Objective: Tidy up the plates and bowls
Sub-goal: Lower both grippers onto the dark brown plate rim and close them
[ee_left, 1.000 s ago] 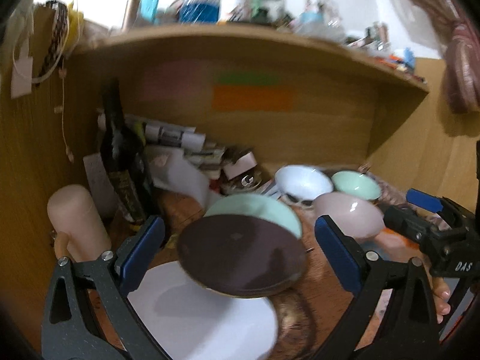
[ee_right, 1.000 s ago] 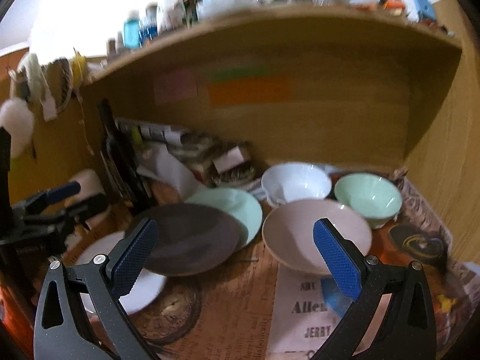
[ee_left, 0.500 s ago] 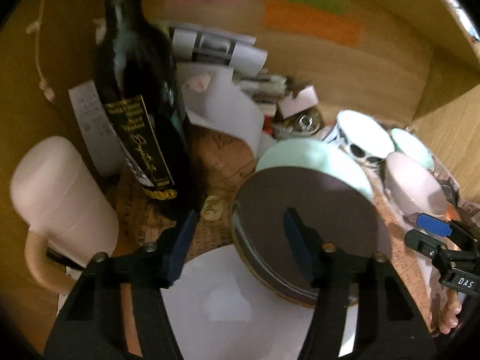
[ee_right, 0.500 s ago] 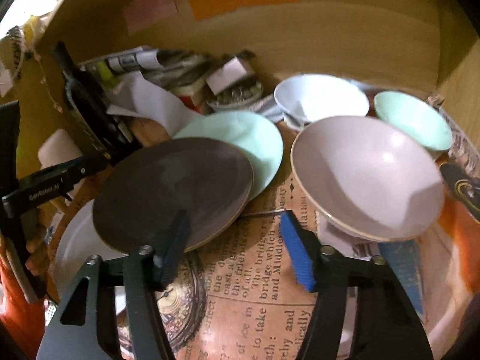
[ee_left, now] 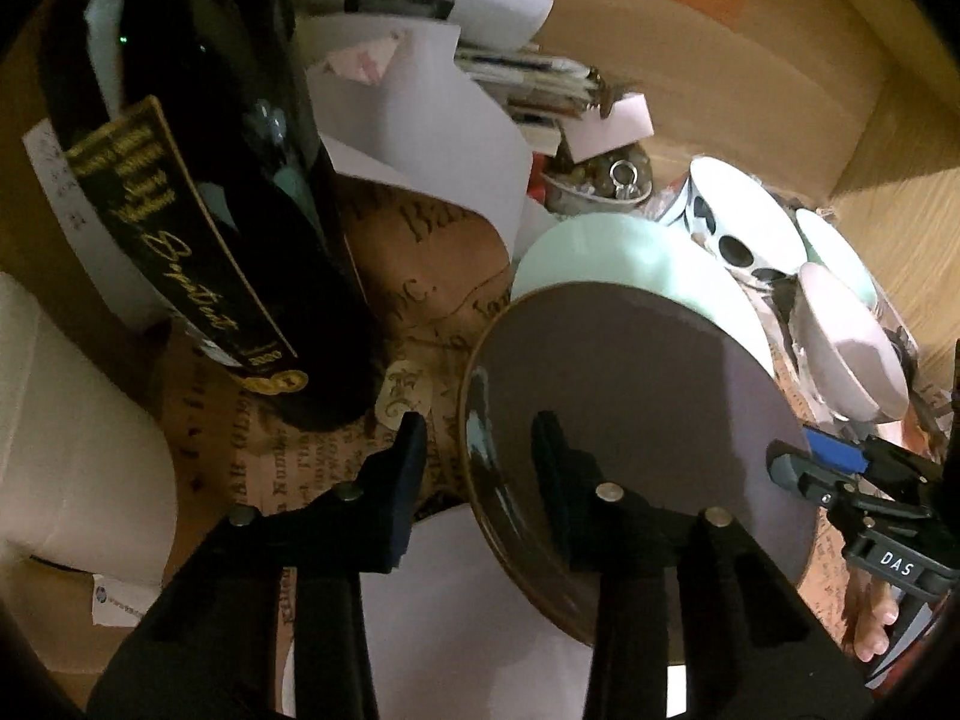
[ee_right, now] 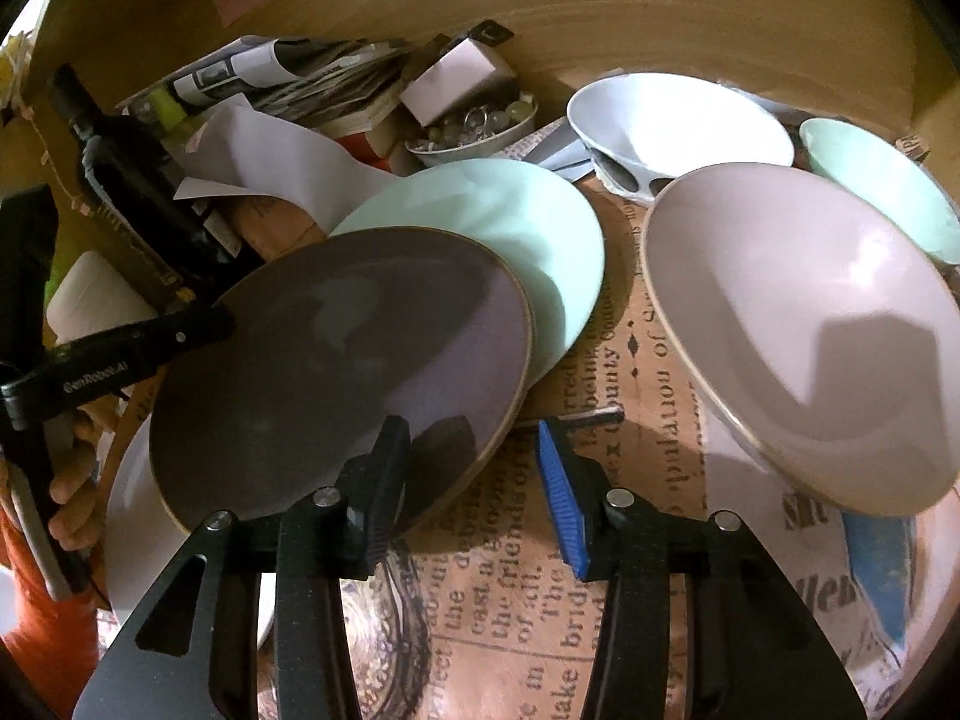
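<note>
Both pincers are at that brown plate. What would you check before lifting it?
1. Brown plate rim between left fingers: ok, they are closing.
2. Rim between right fingers: ok, they are closing.
3. Firm grip on both sides: not ok, gaps still show.
4. Nothing lying on the plate: ok.
5. Bottle apart from left fingers: ok.
6. Pink bowl apart from right fingers: ok.

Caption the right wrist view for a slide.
Right gripper closing astride the brown plate rim; mint plate beneath.
</note>
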`<state>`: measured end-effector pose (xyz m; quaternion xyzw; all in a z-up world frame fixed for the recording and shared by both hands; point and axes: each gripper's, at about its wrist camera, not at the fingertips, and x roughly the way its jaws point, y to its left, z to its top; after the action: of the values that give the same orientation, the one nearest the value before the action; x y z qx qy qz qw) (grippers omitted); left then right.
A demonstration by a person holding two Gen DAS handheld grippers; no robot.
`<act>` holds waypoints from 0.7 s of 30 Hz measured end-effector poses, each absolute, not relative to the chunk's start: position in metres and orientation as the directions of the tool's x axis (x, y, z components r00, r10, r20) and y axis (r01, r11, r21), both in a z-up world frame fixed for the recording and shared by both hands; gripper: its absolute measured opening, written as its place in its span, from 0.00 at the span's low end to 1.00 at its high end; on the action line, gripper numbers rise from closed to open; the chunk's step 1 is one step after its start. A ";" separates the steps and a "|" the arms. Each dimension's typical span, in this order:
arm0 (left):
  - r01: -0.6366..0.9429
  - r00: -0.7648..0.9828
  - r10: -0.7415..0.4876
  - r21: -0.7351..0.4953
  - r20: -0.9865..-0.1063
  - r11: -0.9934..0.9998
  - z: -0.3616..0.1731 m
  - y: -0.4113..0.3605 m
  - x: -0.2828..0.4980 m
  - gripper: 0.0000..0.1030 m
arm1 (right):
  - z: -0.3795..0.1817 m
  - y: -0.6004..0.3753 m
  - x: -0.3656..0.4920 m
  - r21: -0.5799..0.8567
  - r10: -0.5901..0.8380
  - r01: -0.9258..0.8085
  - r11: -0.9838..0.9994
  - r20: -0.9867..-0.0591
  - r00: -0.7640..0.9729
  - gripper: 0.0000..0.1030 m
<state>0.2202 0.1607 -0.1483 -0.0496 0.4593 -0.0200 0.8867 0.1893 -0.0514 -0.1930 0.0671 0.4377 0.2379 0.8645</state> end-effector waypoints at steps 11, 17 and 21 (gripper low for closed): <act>0.037 0.548 -0.126 -0.127 -0.827 0.991 -0.154 0.159 0.229 0.25 | -0.196 -0.047 0.196 0.342 0.489 -0.360 0.868 -0.715 0.500 0.31; 0.036 0.554 -0.116 -0.115 -0.824 0.993 -0.153 0.156 0.229 0.24 | -0.195 -0.049 0.196 0.354 0.494 -0.352 0.866 -0.711 0.500 0.28; 0.045 0.559 -0.122 -0.117 -0.820 0.992 -0.154 0.154 0.227 0.24 | -0.192 -0.051 0.192 0.331 0.480 -0.358 0.873 -0.708 0.517 0.28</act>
<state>0.2266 0.1542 -0.1538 -0.0415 0.4673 -0.0473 0.8819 0.1916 -0.0510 -0.1924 0.0714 0.4279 0.2414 0.8681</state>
